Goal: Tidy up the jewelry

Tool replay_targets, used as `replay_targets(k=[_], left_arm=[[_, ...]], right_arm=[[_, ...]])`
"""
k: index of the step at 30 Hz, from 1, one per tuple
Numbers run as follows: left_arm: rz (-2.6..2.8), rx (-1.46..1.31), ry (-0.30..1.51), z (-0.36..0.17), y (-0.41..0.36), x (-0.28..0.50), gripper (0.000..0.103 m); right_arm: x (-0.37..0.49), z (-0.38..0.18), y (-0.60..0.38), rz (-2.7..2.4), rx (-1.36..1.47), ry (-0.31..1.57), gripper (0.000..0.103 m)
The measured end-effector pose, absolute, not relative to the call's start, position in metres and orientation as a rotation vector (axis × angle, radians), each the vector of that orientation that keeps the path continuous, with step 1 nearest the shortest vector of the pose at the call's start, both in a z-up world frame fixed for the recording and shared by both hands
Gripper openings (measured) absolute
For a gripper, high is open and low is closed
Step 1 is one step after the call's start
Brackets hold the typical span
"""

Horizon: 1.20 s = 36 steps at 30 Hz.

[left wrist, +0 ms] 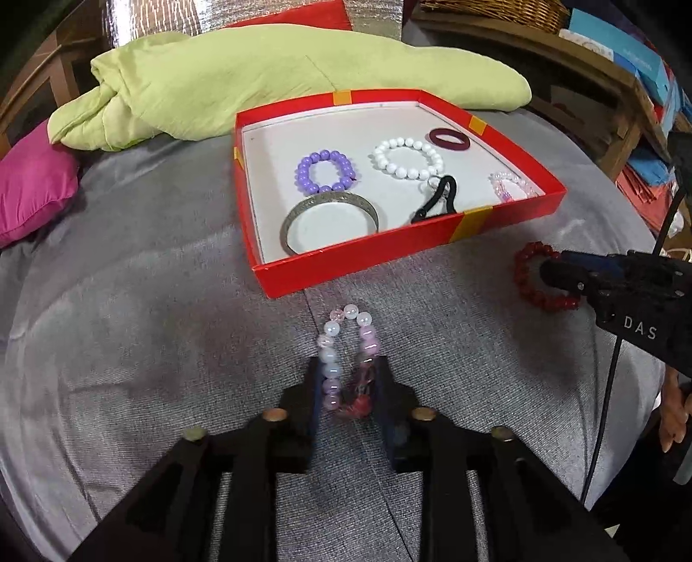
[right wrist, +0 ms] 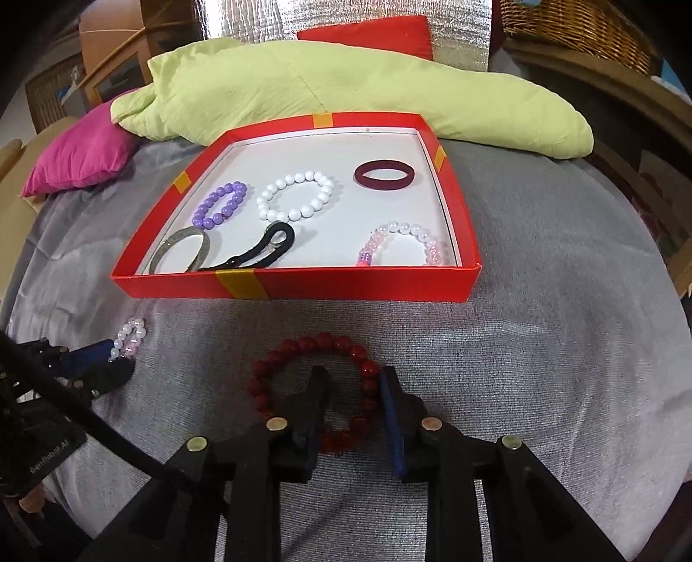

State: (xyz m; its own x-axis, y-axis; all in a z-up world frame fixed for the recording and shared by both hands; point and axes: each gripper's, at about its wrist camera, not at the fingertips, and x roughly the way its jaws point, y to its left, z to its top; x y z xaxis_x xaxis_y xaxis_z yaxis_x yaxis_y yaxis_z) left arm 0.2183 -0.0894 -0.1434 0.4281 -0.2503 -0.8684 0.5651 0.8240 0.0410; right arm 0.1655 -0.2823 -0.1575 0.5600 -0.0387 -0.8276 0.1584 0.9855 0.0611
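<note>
A red box (left wrist: 359, 255) (right wrist: 346, 285) on the grey cover holds a purple bead bracelet (left wrist: 325, 171) (right wrist: 220, 204), a white bead bracelet (left wrist: 406, 158) (right wrist: 296, 196), a maroon bangle (left wrist: 449, 139) (right wrist: 384, 174), a metal bangle (left wrist: 329, 222), a black clip (left wrist: 434, 199) and a pink-white bracelet (right wrist: 404, 244). My left gripper (left wrist: 348, 372) is shut on a pink-and-white bead bracelet (left wrist: 346, 359) squeezed narrow between its fingers, in front of the box. My right gripper (right wrist: 352, 382) is open, its fingers either side of the right arc of a dark red bead bracelet (right wrist: 315, 387) lying on the cover.
A lime green cloth (left wrist: 277, 82) lies behind the box, a magenta cushion (left wrist: 34, 186) at the left. Wooden shelves with a basket (left wrist: 497, 13) and blue boxes stand at the right. The right gripper shows in the left wrist view (left wrist: 547, 272).
</note>
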Motion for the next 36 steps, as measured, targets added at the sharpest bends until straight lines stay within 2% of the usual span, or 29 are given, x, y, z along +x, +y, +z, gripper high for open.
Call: replay_targets(k=[3,5,7,14,33,36], left_arm=[[-0.512,0.360,1.001,-0.1447,-0.0901,0.2185,0.038],[-0.503,0.352,1.005,-0.1458,-0.0889,0.2208,0.051],[-0.498,0.335,1.012,-0.1472,-0.0877,0.2231,0.058],[-0.483,0.345,0.994,-0.1493,-0.0910,0.2201,0.070],[-0.460,0.363,0.998,-0.1466,-0.0920,0.2198,0.072],[-0.478,0.354,1.000,-0.1457,-0.0909,0.2195,0.065]], right_arm=[[0.1646,-0.1574,-0.2832,-0.111,0.138,0.971,0.026],[0.1642,-0.1575,-0.2837,-0.107,0.139,0.972,0.026],[0.1639,-0.1576,-0.2840,-0.104,0.138,0.973,0.026],[0.1639,-0.1579,-0.2843,-0.100,0.141,0.973,0.027],[0.1640,-0.1575,-0.2828,-0.109,0.133,0.966,0.027],[0.1634,-0.1572,-0.2832,-0.108,0.138,0.964,0.026]])
